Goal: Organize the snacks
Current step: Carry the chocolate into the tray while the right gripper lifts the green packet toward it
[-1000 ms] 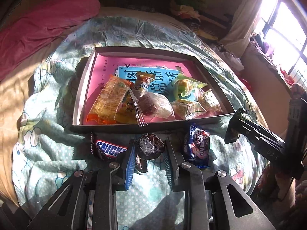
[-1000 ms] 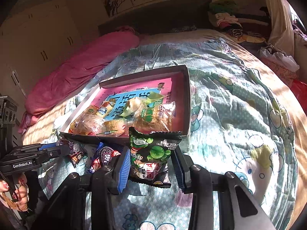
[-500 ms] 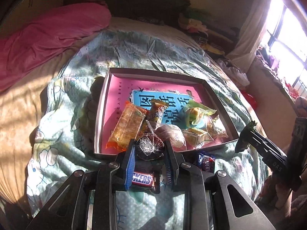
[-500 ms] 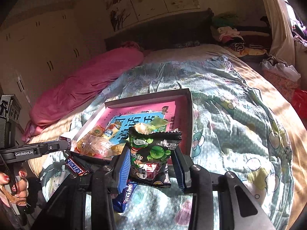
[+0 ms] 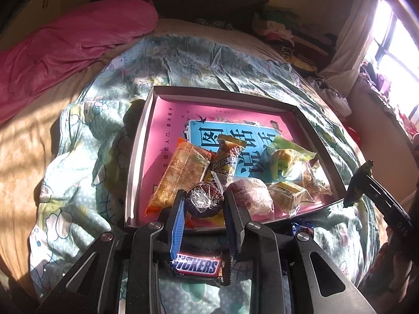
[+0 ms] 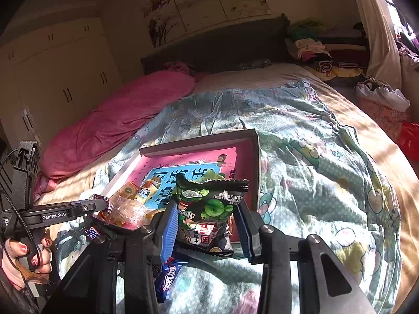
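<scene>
A shallow box (image 5: 220, 93) with a pink and blue bottom lies on the bed and holds several wrapped snacks. My left gripper (image 5: 204, 201) is shut on a small round dark snack in clear wrap (image 5: 203, 200), held above the box's near edge. A Snickers bar (image 5: 197, 266) lies on the quilt below it. My right gripper (image 6: 207, 217) is shut on a green and black snack bag (image 6: 209, 214), raised over the box's (image 6: 199, 141) near right corner. A blue Oreo pack (image 6: 167, 280) lies on the quilt under the right gripper.
The box sits on a rumpled green cartoon quilt (image 6: 314, 183). A pink duvet (image 5: 65, 47) lies at the left. Clothes pile up by the headboard (image 6: 314, 44). A window (image 5: 398, 60) is at the right; cupboards (image 6: 52, 83) stand at the left.
Both grippers rose and moved forward over the box's near edge, each still holding its snack. The Snickers bar and Oreo pack stayed on the quilt and now lie under the grippers.
</scene>
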Demonstrator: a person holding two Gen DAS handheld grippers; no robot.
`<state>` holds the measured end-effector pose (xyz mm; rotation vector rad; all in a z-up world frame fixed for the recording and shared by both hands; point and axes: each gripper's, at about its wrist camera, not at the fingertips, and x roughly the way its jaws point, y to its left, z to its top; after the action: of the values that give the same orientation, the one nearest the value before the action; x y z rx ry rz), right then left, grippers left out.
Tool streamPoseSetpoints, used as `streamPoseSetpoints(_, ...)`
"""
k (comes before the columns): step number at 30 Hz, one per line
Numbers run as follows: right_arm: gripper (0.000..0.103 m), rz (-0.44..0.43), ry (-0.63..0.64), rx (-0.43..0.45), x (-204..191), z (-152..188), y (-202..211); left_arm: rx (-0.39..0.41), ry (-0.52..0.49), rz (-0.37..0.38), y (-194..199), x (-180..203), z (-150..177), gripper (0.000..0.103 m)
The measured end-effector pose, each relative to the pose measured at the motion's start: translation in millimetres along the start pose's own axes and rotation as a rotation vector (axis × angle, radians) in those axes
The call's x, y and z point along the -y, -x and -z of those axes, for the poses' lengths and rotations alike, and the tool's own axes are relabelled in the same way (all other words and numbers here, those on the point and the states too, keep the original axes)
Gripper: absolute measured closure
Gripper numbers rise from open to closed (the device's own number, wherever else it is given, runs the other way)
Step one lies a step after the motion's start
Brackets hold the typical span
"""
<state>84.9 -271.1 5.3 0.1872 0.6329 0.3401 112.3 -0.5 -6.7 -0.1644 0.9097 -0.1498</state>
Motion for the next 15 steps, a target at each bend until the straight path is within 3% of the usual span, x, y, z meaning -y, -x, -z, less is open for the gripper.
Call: streamPoseSetpoints(15, 0.062, 0.017, 0.001, -0.008, 5, -4, -14, -0.030, -0.019, 0.009, -14, 12, 0, 0.075)
